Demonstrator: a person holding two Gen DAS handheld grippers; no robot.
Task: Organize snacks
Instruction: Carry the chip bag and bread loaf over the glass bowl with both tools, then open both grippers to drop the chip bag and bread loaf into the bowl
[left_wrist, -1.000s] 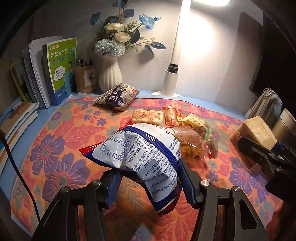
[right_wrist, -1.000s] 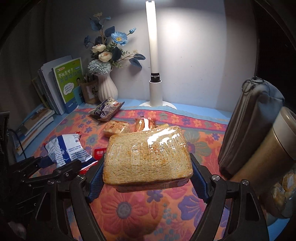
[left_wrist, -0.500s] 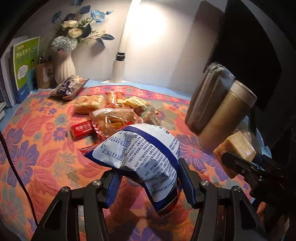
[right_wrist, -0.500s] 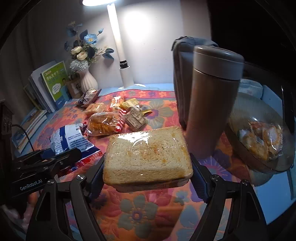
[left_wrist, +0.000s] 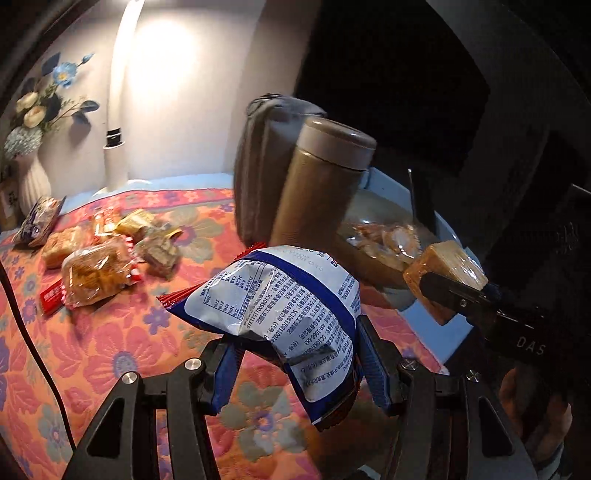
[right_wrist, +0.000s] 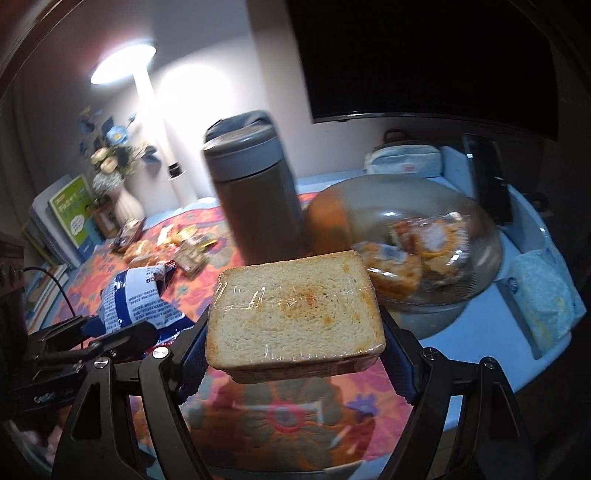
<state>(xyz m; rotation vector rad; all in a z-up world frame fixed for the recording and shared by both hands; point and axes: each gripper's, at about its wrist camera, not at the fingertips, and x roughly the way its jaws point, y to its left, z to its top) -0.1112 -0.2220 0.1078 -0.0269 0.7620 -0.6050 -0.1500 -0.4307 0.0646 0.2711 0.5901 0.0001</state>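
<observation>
My left gripper (left_wrist: 295, 365) is shut on a blue and white snack bag (left_wrist: 291, 295) and holds it above the floral cloth; the bag also shows in the right wrist view (right_wrist: 136, 295). My right gripper (right_wrist: 295, 354) is shut on a wrapped bread slice pack (right_wrist: 295, 306), held in the air just in front of a glass bowl (right_wrist: 480, 266) with several wrapped snacks (right_wrist: 424, 243) in it. In the left wrist view the bread pack (left_wrist: 443, 273) hangs at the bowl's near side (left_wrist: 369, 273). Several loose snacks (left_wrist: 96, 269) lie on the cloth at the left.
A brown thermos (right_wrist: 255, 192) and a grey pouch (left_wrist: 258, 166) behind it stand left of the bowl. A lamp (right_wrist: 147, 110), a flower vase (right_wrist: 125, 199) and books (right_wrist: 70, 214) line the back left. A tissue pack (right_wrist: 543, 295) and a dark phone (right_wrist: 487, 177) lie right of the bowl.
Both grippers have swung right with their loads, from the snack pile toward the thermos and glass bowl. The bowl now sits close ahead of the bread pack.
</observation>
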